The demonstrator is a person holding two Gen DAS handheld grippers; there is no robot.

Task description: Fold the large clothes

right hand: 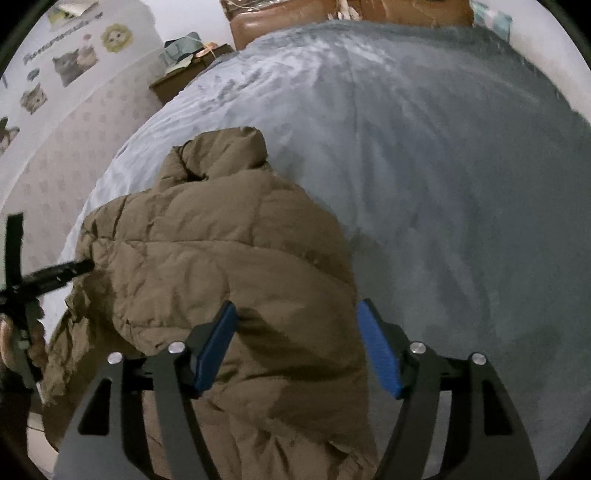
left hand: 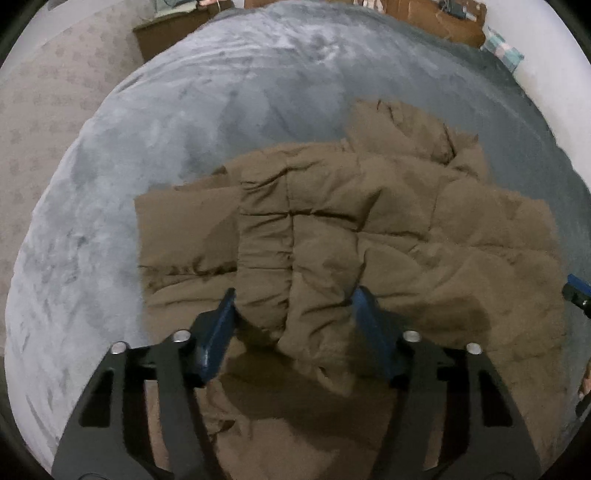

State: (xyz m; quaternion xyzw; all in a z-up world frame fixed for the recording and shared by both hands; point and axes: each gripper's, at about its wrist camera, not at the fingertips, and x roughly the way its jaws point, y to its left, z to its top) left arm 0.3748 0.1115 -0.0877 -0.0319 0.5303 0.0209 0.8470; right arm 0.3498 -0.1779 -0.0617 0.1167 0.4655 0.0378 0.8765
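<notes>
Most of both views is taken up by a bed spread with a plush grey-blue blanket (right hand: 424,155), and on it lies the one garment in play, a brown quilted puffer jacket (left hand: 332,229), set toward the near edge of the bed under both grippers. It looks partly folded: in the left wrist view a sleeve or side panel (left hand: 264,243) lies turned in across the body, flat panels show to either side, and the collar end (right hand: 225,147) points away toward the far side of the bed. My judgement is that the side folds are largely in place, but the jacket is still long and puffy, so the lengthwise fold that would bring it down to a compact bundle, and some pressing flat, remain to be done. Beyond the bed stand a dark bedside cabinet (left hand: 166,33) and cardboard boxes (left hand: 436,18), with cat stickers (right hand: 74,62) on the wall. The left gripper (left hand: 293,295) hovers over the turned-in panel with its blue pads apart and nothing pinched between them. The right gripper (right hand: 297,308) hangs over the jacket's right edge, likewise released and holding nothing, one pad over fabric, the other over blanket.
</notes>
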